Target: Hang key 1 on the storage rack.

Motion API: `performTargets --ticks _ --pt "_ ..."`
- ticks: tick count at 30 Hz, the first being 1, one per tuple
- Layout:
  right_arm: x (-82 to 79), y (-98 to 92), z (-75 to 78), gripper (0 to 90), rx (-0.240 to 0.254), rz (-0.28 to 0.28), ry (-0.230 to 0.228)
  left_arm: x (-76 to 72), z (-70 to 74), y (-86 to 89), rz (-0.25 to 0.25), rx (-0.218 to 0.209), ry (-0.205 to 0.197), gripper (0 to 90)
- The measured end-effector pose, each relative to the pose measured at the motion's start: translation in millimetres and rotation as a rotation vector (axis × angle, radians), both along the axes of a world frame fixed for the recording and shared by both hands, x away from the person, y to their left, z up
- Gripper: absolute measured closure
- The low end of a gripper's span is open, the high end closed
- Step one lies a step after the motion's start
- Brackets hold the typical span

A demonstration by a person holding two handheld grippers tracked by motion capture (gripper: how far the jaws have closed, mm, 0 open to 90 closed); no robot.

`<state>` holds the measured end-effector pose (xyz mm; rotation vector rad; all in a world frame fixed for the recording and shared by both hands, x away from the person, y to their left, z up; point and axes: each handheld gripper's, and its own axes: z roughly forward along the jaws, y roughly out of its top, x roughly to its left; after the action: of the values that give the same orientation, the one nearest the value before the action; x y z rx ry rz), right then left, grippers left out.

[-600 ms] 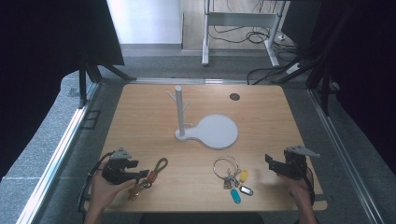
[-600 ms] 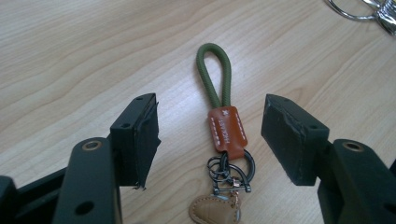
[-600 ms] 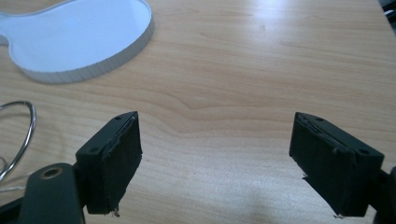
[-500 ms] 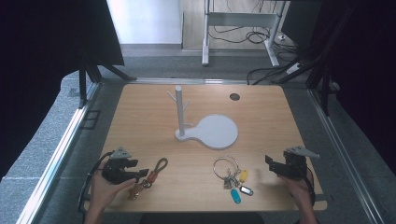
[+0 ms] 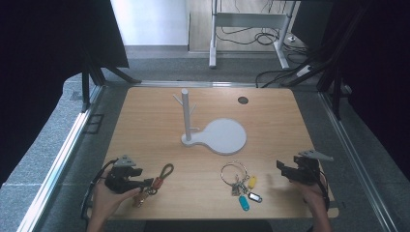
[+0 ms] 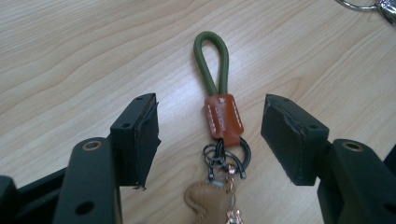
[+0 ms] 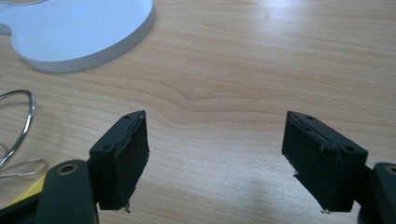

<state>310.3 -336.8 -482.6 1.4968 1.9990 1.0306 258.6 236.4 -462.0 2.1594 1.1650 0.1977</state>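
The green-looped keychain [image 6: 218, 107] lay flat on the table [image 5: 270, 116], its long axis running straight out between the left gripper's [image 6: 210, 135] released fingers [image 6: 140, 135], which straddled its brown leather tab without touching. The right gripper [image 7: 215, 154], also released, held nothing. The tab's embossed lettering was illegible.

Bare tabletop [image 5: 275, 121] lies ahead of the right tongs [image 7: 215, 163], nothing between their jaws. The stand [image 5: 212, 133] rises well ahead, between both tongs. The key ring [image 5: 239, 181] lies beside the right tongs; the strap [image 6: 217, 93] lies between the left tongs' [image 6: 210, 137] spread jaws.
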Motion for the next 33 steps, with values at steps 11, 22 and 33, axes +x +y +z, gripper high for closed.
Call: performTargets --ticks 11,22,33 --pt "1.9 5.6 3.7 25.3 -0.014 0.055 -0.02 0.1 26.1 -7.7 -0.032 0.051 0.002 35.5" --pt "-12.4 -1.5 3.5 26.6 -0.007 0.026 -0.022 13.4 14.0 -29.7 -0.056 0.159 0.123 38.0" --pt "-10.4 7.9 -3.9 26.8 -0.053 0.04 0.003 25.8 -8.5 -50.6 -0.032 0.232 0.218 41.7"
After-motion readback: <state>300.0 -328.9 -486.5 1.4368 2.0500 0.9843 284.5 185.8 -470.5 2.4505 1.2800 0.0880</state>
